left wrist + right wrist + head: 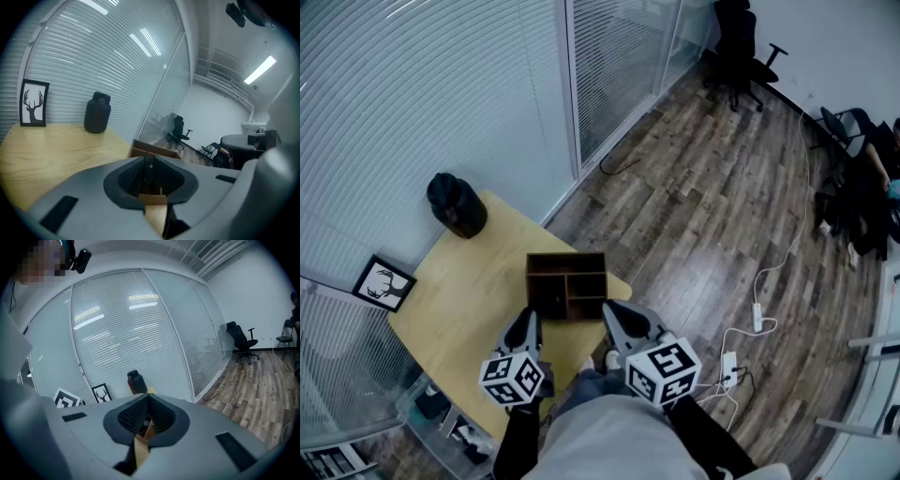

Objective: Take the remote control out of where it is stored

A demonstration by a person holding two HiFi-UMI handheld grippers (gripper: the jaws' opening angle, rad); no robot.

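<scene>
L claw [149,162] pinches a slim dark slab edge-on, prob. the remote [149,172]. It sits at the left bay of the wooden organiser [577,265] on the surface [464,281]. R claw [148,398] is pressed together, nothing in it. I judge the remote light, stiff, smooth plastic, so slip risk. Best hold: across thin faces, mid-body, off the buttons. Draw out straight, no twist.

Grey left gripper [528,316], right gripper [612,307], marker cubes [514,378]
</scene>
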